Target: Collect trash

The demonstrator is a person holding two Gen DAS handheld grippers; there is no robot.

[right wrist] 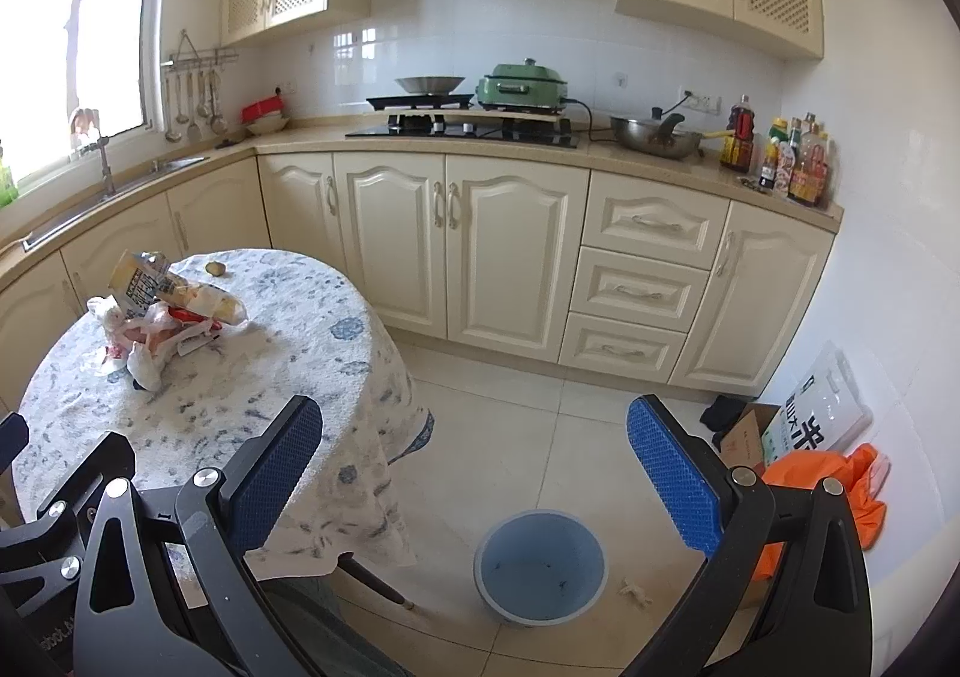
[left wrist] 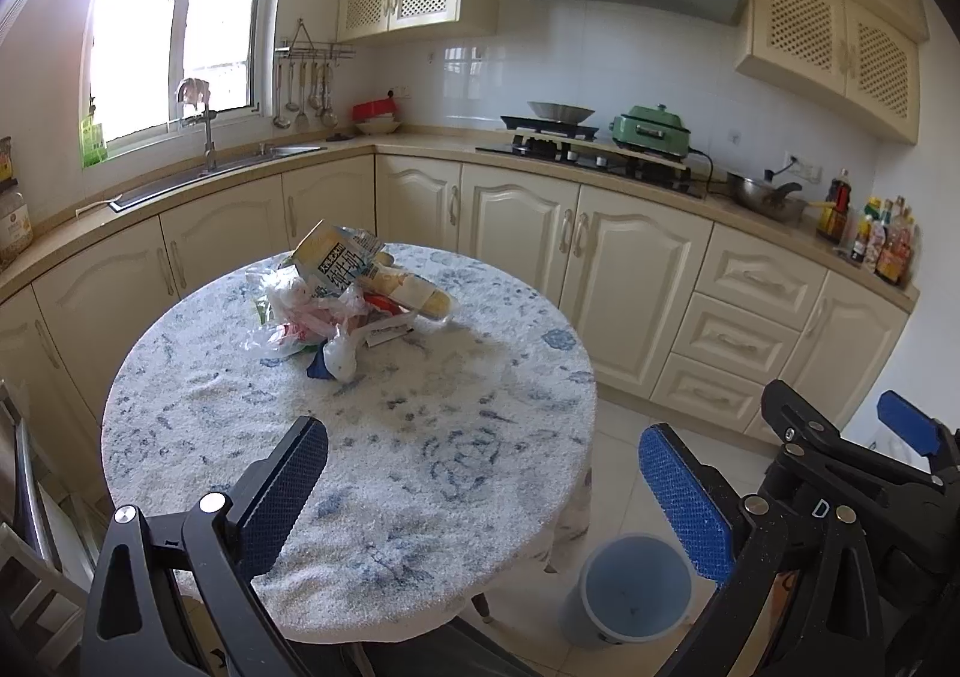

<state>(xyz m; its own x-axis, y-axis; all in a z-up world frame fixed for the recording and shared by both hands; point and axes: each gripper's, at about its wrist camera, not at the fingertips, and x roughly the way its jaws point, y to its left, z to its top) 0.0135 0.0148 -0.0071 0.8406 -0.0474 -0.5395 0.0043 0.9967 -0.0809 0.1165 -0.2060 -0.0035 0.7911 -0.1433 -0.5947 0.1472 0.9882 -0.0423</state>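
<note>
Two grippers were held above the near edge of a round table (left wrist: 420, 497), and both were seen with their blue-padded fingers spread wide apart and nothing between them. The left gripper (left wrist: 483, 488) was positioned over the tablecloth, while the right gripper (right wrist: 474, 473) was positioned off the table's right side, over the tiled floor. One heap of trash (left wrist: 336, 305) was gathered on the far left part of the table; within it one milk carton (left wrist: 333, 257) was propped tilted at the top, one yellowish wrapped packet (left wrist: 414, 296) was laid beside the carton, and several crumpled clear and white plastic bags (left wrist: 288, 317) were bunched below. An exact count of the bags could not be made. One small round brownish item (right wrist: 215, 269) was seen alone near the far edge of the table, well apart from the heap. One blue-grey bin (right wrist: 540, 566) was stood on the floor just beside the table's right edge, its inside almost bare. One small scrap (right wrist: 635, 593) was left on the tiles just to the right of the bin. Against the right wall, one orange bag (right wrist: 840, 497) was slumped next to one cardboard box (right wrist: 744, 440). Three drawers were counted in the cabinet run behind.
</note>
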